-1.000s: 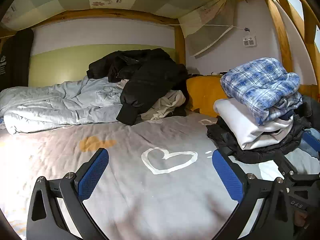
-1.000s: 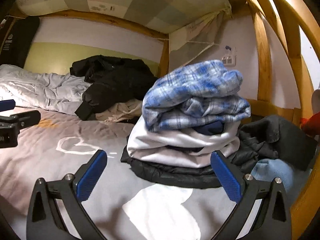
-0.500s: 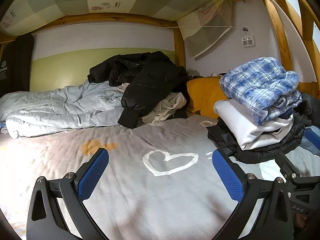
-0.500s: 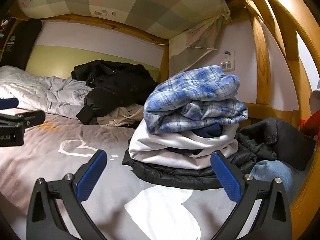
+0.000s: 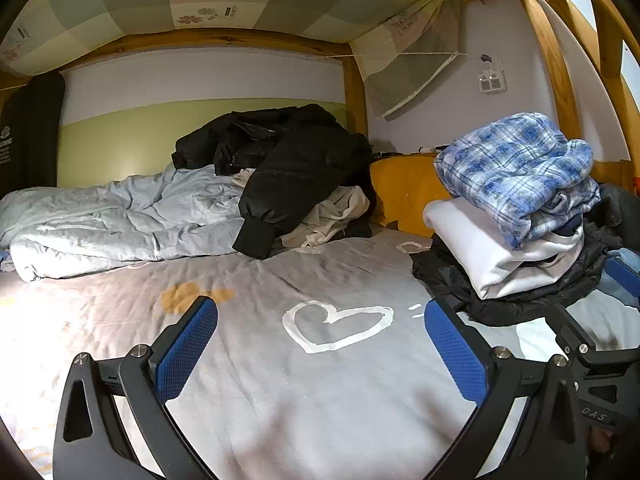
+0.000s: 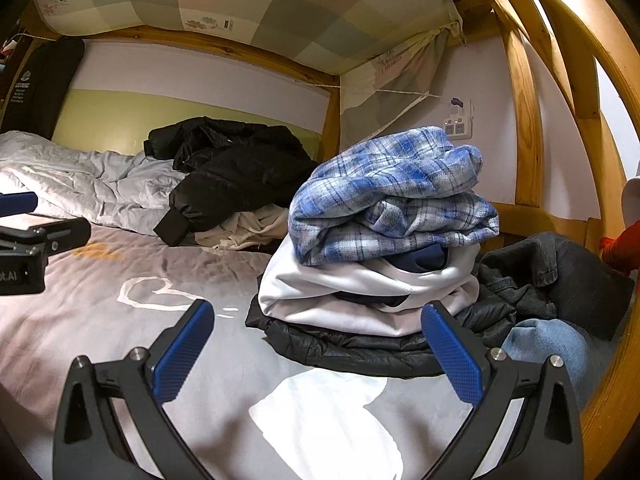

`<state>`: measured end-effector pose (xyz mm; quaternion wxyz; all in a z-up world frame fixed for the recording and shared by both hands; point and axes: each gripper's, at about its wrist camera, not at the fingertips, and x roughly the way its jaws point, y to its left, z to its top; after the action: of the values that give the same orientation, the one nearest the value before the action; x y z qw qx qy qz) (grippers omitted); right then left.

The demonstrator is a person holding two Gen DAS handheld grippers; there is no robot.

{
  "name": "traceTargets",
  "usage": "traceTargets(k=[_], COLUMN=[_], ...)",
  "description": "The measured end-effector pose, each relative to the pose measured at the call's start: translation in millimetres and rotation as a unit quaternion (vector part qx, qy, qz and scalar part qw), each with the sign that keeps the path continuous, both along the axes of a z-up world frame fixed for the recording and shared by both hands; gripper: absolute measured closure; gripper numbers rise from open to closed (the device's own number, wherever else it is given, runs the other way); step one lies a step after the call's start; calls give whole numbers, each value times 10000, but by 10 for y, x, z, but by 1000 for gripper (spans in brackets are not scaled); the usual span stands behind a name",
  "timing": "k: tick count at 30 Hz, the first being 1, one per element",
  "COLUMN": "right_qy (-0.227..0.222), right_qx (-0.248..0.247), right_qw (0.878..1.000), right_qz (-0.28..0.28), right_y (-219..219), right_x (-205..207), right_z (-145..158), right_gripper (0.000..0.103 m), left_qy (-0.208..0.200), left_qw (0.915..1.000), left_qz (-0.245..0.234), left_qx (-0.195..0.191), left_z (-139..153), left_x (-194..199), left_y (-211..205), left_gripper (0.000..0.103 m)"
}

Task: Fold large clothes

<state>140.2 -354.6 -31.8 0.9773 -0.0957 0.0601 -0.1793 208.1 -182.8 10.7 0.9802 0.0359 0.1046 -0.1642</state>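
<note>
Plaid shirt (image 6: 392,188) topping folded stack, both grippers apparently empty, spread wide

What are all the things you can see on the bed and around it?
plaid shirt: 1, blue and white, folded, top of the stack on the right.
white top: 1, folded, under the plaid shirt.
dark puffy jacket: 1, black, bottom of the stack.
black coat: at least 1, heaped at the back of the bed.
cream garment: 1, crumpled under the black coat.
duvet: 1, pale blue, bunched at back left.
bedsheet: 1, grey with white hearts.
grey jacket: 1, crumpled, far right.
jeans: 1, blue, beside the stack.
orange pillow: 1, back corner.
wall socket: 1, white.
left gripper: open, empty.
right gripper: open, empty.
</note>
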Motion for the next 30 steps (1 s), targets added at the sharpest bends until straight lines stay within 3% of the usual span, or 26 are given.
traceTargets(k=[30], right_qy=[6], right_qx=[129], right_qw=[9999], right_qz=[70], right_y=[-52], right_x=[1], right_z=[-5], right_gripper=[0], left_qy=[-8], left_qw=[10000], left_qz=[14], left_qx=[-23], left_z=[-4], left_x=[0], left_y=[-1], left_gripper=[0])
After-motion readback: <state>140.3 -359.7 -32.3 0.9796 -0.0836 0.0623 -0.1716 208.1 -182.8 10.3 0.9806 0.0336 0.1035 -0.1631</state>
